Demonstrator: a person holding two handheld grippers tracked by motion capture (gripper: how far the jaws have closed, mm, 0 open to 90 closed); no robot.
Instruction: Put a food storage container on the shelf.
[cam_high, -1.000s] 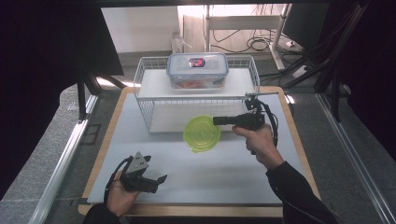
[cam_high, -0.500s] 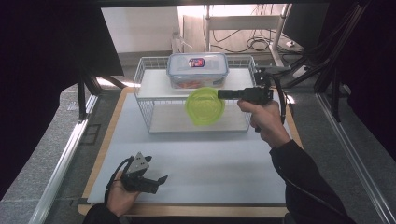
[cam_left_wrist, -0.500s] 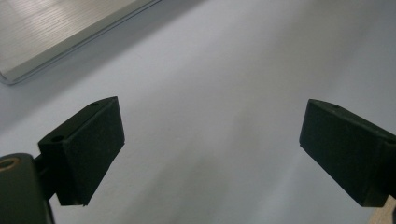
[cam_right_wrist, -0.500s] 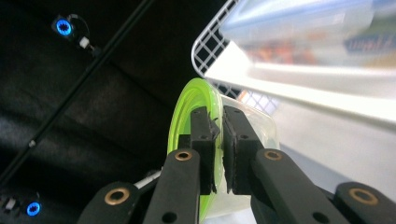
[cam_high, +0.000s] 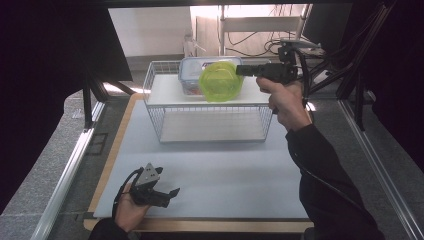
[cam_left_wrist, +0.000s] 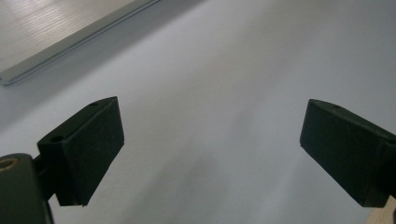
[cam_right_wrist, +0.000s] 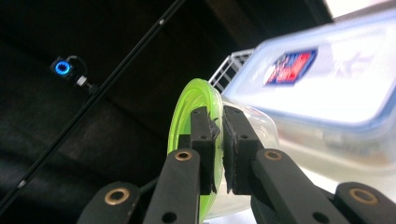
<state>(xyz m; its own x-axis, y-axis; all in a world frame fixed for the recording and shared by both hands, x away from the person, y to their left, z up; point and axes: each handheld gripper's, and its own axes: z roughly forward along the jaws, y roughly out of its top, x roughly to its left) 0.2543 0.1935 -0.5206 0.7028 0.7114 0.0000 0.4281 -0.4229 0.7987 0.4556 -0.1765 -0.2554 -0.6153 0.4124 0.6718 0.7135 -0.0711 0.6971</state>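
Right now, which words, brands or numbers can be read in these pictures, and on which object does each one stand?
None can be read.
Red and blue label on the lid of the clear rectangular plastic box with a blue rim: lettering too blurred to read.
Round green lid held by the right gripper: no text seen.

high: overhead, forward-down | claw cams: close (right shares container (cam_high: 196, 70))

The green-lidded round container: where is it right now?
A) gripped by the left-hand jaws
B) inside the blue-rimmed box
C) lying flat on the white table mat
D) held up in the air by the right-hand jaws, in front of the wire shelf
D: the right gripper pinches the green-lidded container by its rim, lifted at the level of the wire shelf.
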